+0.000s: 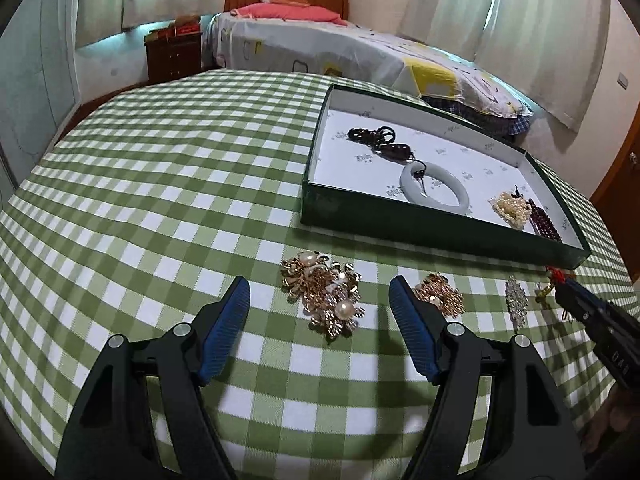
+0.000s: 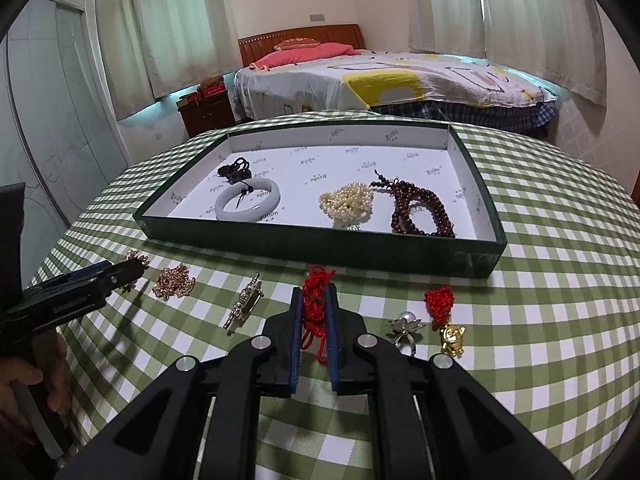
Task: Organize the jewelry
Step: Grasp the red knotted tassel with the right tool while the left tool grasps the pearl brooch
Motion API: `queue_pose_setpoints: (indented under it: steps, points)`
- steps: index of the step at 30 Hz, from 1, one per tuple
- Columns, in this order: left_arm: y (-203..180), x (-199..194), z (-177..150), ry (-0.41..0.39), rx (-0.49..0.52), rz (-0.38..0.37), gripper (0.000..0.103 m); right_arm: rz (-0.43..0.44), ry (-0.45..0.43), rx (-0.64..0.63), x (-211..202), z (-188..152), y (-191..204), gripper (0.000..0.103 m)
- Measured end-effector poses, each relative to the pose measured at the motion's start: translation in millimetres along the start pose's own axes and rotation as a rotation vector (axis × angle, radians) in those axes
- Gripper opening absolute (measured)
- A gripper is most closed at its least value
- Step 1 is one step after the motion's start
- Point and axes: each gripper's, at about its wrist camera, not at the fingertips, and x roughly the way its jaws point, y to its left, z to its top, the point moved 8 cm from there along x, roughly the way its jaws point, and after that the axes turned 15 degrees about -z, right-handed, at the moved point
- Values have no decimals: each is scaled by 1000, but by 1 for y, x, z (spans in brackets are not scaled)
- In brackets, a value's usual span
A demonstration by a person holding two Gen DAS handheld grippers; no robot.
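In the left wrist view my left gripper (image 1: 319, 282) is open just above a gold-and-pearl cluster (image 1: 324, 300) that lies on the checked cloth between its fingers, untouched. A smaller gold cluster (image 1: 440, 294) lies behind the right finger. My right gripper (image 2: 315, 294) is shut on a red knotted cord charm (image 2: 316, 304) close to the cloth. The green tray (image 2: 312, 246) just beyond holds a pale bangle (image 2: 248, 204), a dark bead piece (image 2: 236, 172), a pearl bundle (image 2: 348, 202) and dark red beads (image 2: 420, 210).
On the cloth before the tray lie a silver brooch (image 2: 244, 306), a silver pearl ring (image 2: 404, 328) and a second red knot with a gold figure (image 2: 452, 338). A hand (image 2: 24, 380) holds the left gripper. A bed (image 2: 400, 76) stands behind the table.
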Motion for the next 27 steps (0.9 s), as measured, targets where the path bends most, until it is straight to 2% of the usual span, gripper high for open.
queue_pose_setpoints:
  steps: [3,6,8,10,13,27]
  points:
    - [1,2,1,4,10,7,68,4,5,-1,2,-1,1,11]
    - [-3,3,1,8,40,12,47,6,8,3,3,-2,0,11]
    - [-6,4,0,11,64,16,40,7,11,7,4,-3,0,11]
    - [-7,3,0,8,66,6,38,8,14,8,5,-4,0,11]
    - [-8,-3,2,-24,75,2,21,9,12,7,4,-4,-1,11]
    - [-14,-14,4,-48,85,-18,22,7,10,9,3,-4,-2,11]
